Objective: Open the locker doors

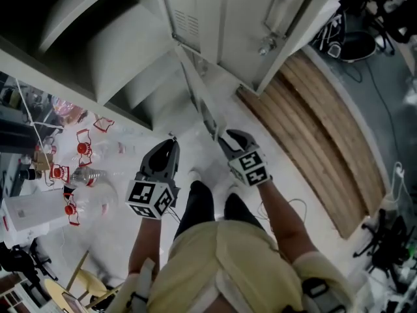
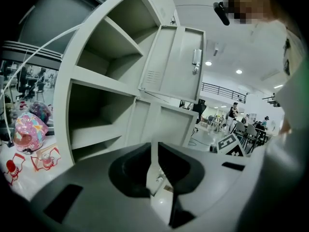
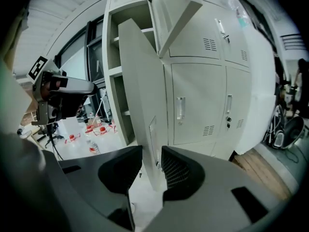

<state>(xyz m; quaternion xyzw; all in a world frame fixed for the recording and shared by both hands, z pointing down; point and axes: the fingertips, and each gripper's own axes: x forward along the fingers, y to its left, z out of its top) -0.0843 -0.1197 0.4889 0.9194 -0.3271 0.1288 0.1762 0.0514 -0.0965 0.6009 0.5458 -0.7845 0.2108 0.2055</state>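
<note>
A grey locker bank (image 1: 215,18) stands in front of me, with bare open compartments (image 1: 117,51) on its left side. One lower door (image 1: 201,103) is swung out toward me, edge-on. My right gripper (image 1: 228,137) is just at that door's free edge. In the right gripper view the door (image 3: 140,105) stands straight ahead in the gap of the right gripper (image 3: 152,166), whose jaws are apart. An upper door (image 3: 174,8) hangs open too. The left gripper (image 1: 169,147) hovers beside it over the floor, holding nothing, and in its own view the left gripper (image 2: 155,151) shows only a slit.
Plastic bottles with red labels (image 1: 81,150) lie on the floor at the left. Wooden planks (image 1: 319,129) run along the right of the lockers. Closed doors with handles (image 3: 198,100) fill the right side. My legs and shoes (image 1: 195,201) are below the grippers.
</note>
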